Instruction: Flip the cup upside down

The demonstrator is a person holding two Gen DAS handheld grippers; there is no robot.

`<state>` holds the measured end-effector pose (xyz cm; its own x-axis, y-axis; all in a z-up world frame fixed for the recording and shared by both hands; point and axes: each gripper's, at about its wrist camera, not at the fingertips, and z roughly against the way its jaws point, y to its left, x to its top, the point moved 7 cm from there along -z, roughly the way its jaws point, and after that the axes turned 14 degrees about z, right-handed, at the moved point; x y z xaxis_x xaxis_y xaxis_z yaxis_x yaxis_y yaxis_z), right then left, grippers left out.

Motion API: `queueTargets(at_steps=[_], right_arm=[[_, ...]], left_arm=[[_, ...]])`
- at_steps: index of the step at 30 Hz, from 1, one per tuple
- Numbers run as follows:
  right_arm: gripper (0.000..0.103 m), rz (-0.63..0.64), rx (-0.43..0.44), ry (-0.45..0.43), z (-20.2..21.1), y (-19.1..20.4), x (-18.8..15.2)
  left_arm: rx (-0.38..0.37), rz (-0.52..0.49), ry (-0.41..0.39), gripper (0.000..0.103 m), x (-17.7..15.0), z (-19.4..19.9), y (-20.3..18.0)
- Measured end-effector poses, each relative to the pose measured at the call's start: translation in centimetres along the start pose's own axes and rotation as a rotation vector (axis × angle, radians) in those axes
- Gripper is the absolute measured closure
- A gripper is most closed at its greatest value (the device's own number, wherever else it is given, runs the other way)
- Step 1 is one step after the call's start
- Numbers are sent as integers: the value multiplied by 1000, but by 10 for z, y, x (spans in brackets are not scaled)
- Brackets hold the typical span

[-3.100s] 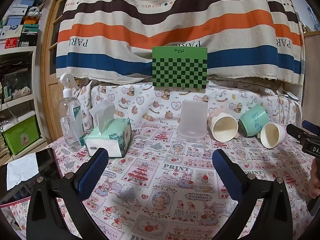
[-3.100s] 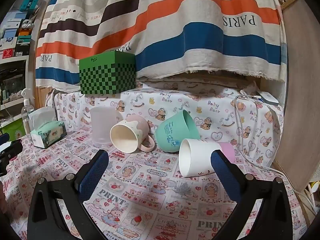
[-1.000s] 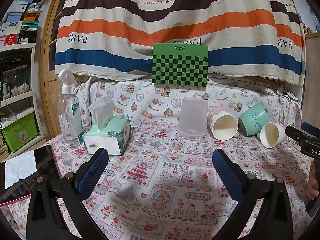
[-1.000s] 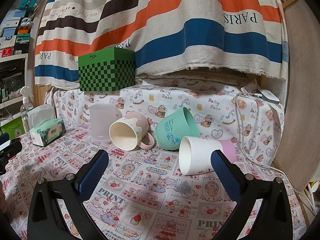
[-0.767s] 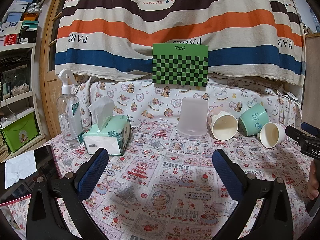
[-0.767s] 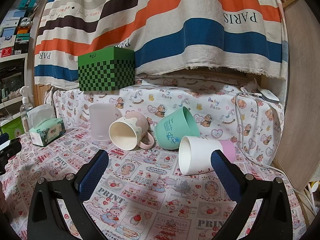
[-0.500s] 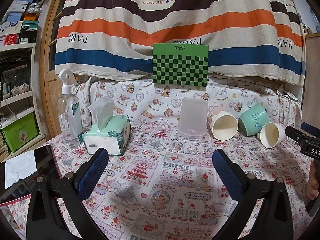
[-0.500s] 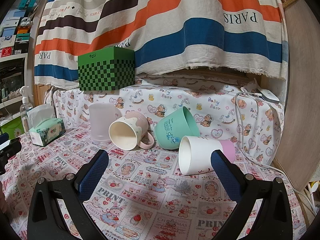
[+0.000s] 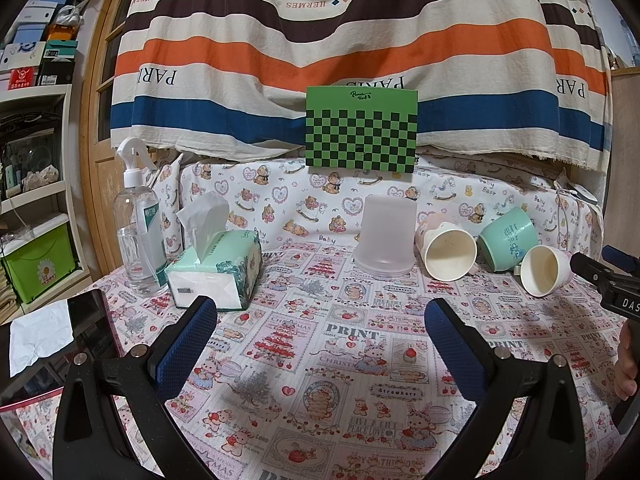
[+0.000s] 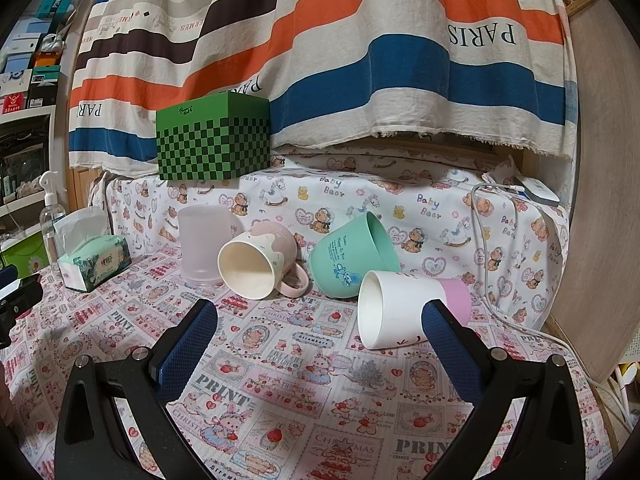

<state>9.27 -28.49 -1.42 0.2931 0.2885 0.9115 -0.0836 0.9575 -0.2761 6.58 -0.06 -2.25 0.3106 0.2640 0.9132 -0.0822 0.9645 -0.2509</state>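
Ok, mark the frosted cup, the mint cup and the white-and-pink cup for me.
frosted cup (image 10: 202, 240), right wrist view, side wall.
mint cup (image 10: 344, 256), right wrist view, outer side.
white-and-pink cup (image 10: 394, 304), right wrist view, white wall.

Even indoor light, soft shadows on tablecloth (image 9: 320, 360); sharp centre, fisheye-bent dark edges, source perhaps overhead.

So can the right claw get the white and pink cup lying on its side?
Probably yes: the right claw is open, and the white and pink cup lies just ahead with nothing between.
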Motion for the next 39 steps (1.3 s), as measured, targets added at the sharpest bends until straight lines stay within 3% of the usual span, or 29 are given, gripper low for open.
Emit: queueTargets(at_steps=[14, 25, 28, 33, 35, 37, 39], right_arm=[[0, -13, 32, -6, 0, -1, -2], [0, -195, 44, -10, 9, -43, 6], [0, -242, 80, 17, 5, -54, 8], [0, -301, 161, 162, -19, -52, 21], [0, -323, 197, 235, -34, -45, 31], [0, -351, 273, 258, -48, -33, 47], [0, -363, 293, 289, -65, -24, 59]], left_arm=[[1, 3, 1, 0, 0, 0, 0], [16, -1, -22, 0, -1, 1, 3], [25, 1, -25, 0, -1, 2, 3], [51, 13, -39, 0, 2, 5, 7], [57, 19, -40, 0, 2, 5, 9], [64, 27, -41, 0, 3, 5, 11], [73, 32, -45, 0, 4, 6, 13]])
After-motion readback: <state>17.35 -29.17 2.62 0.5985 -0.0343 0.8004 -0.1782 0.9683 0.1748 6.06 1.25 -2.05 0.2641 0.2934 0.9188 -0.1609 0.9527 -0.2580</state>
